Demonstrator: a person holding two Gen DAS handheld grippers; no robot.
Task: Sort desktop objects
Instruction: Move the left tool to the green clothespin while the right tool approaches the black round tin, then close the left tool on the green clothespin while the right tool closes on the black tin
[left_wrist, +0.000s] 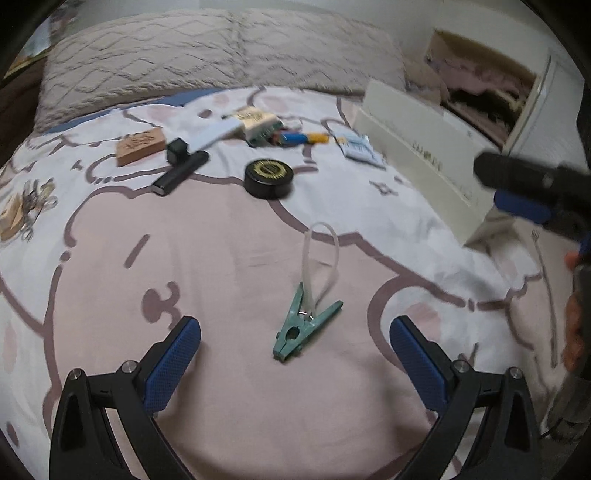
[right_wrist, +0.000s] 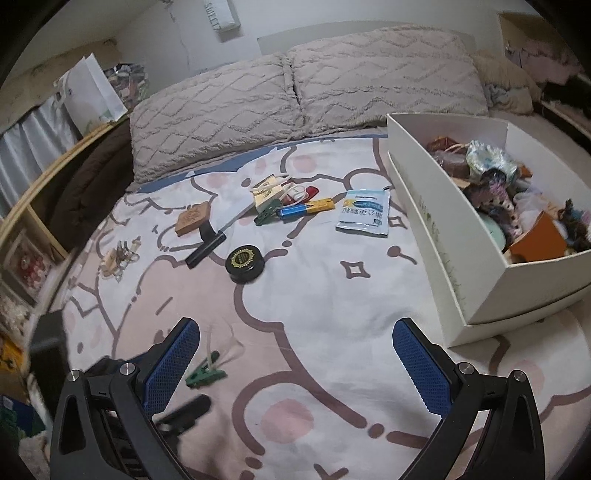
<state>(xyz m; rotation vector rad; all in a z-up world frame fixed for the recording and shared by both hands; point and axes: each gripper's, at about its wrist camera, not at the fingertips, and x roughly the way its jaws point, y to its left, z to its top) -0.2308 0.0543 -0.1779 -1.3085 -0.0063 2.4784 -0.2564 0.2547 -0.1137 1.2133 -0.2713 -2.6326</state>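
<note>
Sorting looks partly done: the white cardboard box (right_wrist: 461, 236) already holds items, yet the green plastic clothespin (left_wrist: 303, 325) lies on the bedspread between the left gripper's (left_wrist: 295, 354) spread jaws, the right gripper (right_wrist: 297, 354) likewise agape and empty.

On the bedspread (right_wrist: 332, 295), taking the round tin (right_wrist: 245, 263) as landmark: clip (right_wrist: 205, 374) well in front; bar (right_wrist: 205, 249) just left; sachet (right_wrist: 364, 212) behind-right; box (right_wrist: 458, 258) far right; pillows (right_wrist: 295, 96) behind.
</note>
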